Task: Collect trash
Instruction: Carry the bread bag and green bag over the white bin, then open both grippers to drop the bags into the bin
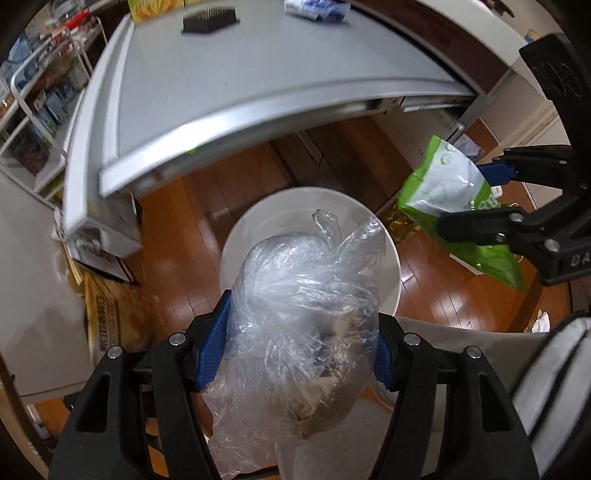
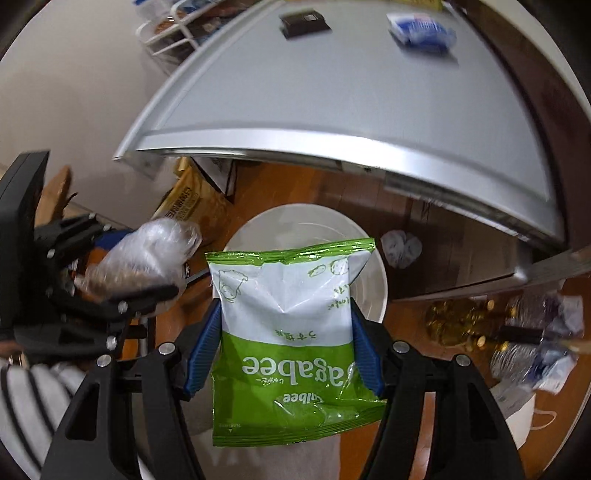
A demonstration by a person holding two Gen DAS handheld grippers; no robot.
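The grey bench (image 1: 258, 74) fills the upper half of both views, its rounded front edge arching from 9 to 3 o'clock above the wooden floor (image 1: 177, 229). On the floor under that edge stands a white bin (image 1: 251, 236), round and open, at the centre of each view. The left hand-held gripper (image 1: 295, 350) clamps a crumpled clear plastic bag (image 1: 303, 295) between its blue pads (image 1: 212, 354); the bag hangs over the bin's near rim at 6 o'clock. The right hand-held gripper (image 2: 284, 347) grips a green and white snack bag (image 2: 288, 332) by its sides, printed side to the camera and upside down, its top edge over the bin's mouth. In the right view a crumpled white wad (image 2: 400, 247) lies on the floor at 3 o'clock of the bin. On the bench top, near 12 o'clock, lie a dark brush (image 1: 208, 20) and a blue and white packet (image 1: 317, 9).
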